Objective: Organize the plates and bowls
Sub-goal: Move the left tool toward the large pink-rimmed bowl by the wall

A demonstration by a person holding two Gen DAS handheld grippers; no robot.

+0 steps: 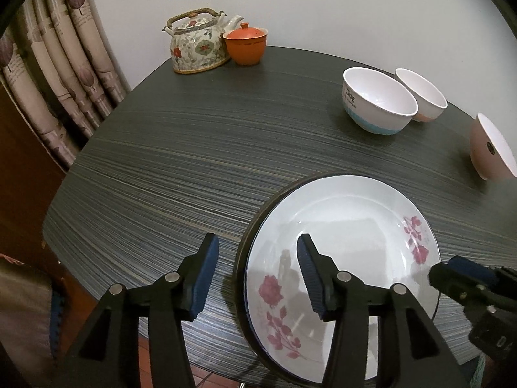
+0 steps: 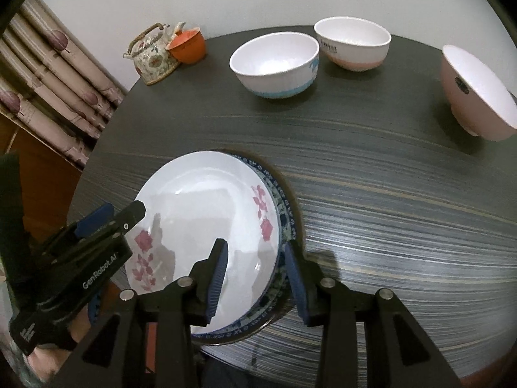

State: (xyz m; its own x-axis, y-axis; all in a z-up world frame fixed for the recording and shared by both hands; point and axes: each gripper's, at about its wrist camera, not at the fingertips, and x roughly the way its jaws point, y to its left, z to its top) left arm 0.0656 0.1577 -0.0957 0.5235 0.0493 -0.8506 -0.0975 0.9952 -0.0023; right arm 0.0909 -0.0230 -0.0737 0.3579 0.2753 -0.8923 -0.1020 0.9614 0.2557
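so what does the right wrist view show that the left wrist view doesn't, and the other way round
Only the right wrist view shows the blue-patterned plate under the rose plate, the GenRobot.AI lettering on the left gripper, and the right gripper straddling the stack's rim.

Only the left wrist view shows the "Dog" lettering on the blue-banded bowl and the left gripper open across the rim.

Both share the table, teapot, orange lidded cup, peach-banded bowl and pink bowl.

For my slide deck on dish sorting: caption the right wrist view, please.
Open right tongs straddle the rim of the rose plate stacked on a blue-patterned plate; three bowls wait behind.
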